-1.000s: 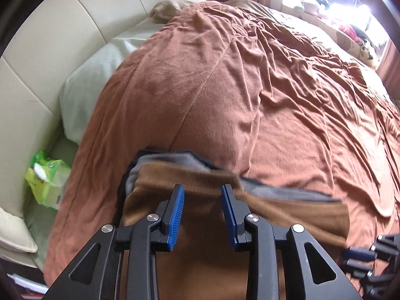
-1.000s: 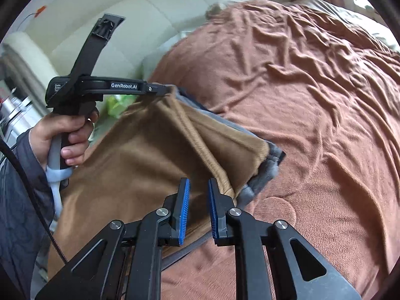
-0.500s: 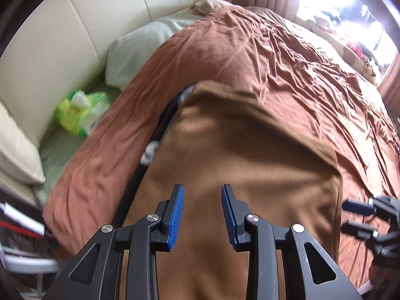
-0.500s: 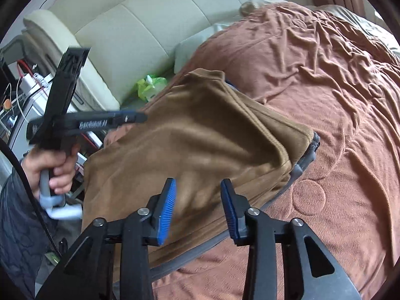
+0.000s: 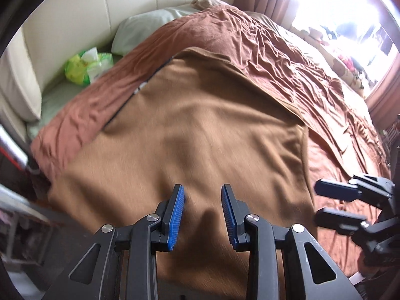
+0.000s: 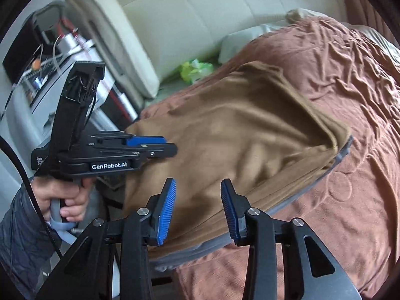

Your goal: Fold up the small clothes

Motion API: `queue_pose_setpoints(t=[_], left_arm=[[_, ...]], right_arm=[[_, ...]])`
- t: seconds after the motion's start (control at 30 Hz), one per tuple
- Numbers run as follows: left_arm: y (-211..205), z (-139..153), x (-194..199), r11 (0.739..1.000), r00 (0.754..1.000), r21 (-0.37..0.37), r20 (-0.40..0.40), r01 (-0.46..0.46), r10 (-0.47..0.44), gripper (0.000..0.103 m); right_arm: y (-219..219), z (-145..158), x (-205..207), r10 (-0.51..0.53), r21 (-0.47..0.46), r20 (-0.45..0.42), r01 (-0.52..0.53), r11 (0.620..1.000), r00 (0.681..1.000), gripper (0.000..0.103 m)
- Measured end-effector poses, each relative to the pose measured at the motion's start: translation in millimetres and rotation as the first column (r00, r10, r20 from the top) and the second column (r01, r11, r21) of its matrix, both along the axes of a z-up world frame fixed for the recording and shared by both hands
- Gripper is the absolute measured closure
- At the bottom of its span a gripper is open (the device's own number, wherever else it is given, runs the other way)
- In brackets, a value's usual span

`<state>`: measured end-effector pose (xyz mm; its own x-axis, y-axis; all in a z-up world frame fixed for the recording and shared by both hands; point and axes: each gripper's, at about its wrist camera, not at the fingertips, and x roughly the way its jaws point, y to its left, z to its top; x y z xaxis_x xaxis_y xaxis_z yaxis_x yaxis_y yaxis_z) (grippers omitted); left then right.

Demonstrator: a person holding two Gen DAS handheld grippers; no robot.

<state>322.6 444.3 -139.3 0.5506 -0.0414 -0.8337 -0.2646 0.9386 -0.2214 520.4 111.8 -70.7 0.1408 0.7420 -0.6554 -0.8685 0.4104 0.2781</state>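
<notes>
Both grippers now hang released and empty: the left gripper [image 5: 202, 212] and right gripper [image 6: 197, 210] each show a clear gap between the blue fingers [image 5: 176, 212], nothing pinched. Just beyond the fingertips the brown garment [image 5: 190, 125] lies flat on the bed [image 5: 287, 57], folded over its grey edge [image 6: 345, 150]. A second ago the right fingers were nearly clenched and the cloth was lifted; this fold looks finished.

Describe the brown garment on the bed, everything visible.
The brown garment is a soft, plain tan knit, spread nearly flat with shallow ripples on the rust-brown bedspread. A grey layer peeks out along its right and near edges; a dark edge lines its left side. Its near part reaches the bed's edge. Neither gripper grips it.
</notes>
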Motion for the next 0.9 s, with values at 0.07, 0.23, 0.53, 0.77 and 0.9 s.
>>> queue_pose_setpoints(t=[0.07, 0.23, 0.53, 0.77, 0.9], left_arm=[[-6, -2, -12, 1.000, 1.000, -0.022, 0.015, -0.015, 0.015, 0.070], [-10, -5, -36, 0.995, 0.997, -0.079, 0.040, -0.058, 0.061, 0.070], [-31, -8, -59, 0.987, 0.995, -0.145, 0.063, -0.073, 0.083, 0.071], [-53, -5, -69, 0.984, 0.991, -0.159, 0.084, -0.086, 0.100, 0.071], [-70, 6, -75, 0.983, 0.986, -0.162, 0.128, -0.081, 0.102, 0.071]], right_arm=[[0, -4, -7, 0.019, -0.006, 0.004, -0.019, 1.000, 1.000, 0.068], [-3, -17, -18, 0.050, -0.048, 0.021, -0.049, 0.998, 0.999, 0.068], [-10, -48, -27, 0.020, -0.135, -0.016, -0.022, 0.991, 1.000, 0.068], [-49, -33, -25, -0.036, -0.064, -0.053, 0.032, 0.997, 0.998, 0.068], [-84, -26, -25, -0.084, -0.039, -0.059, 0.081, 0.996, 0.995, 0.068]])
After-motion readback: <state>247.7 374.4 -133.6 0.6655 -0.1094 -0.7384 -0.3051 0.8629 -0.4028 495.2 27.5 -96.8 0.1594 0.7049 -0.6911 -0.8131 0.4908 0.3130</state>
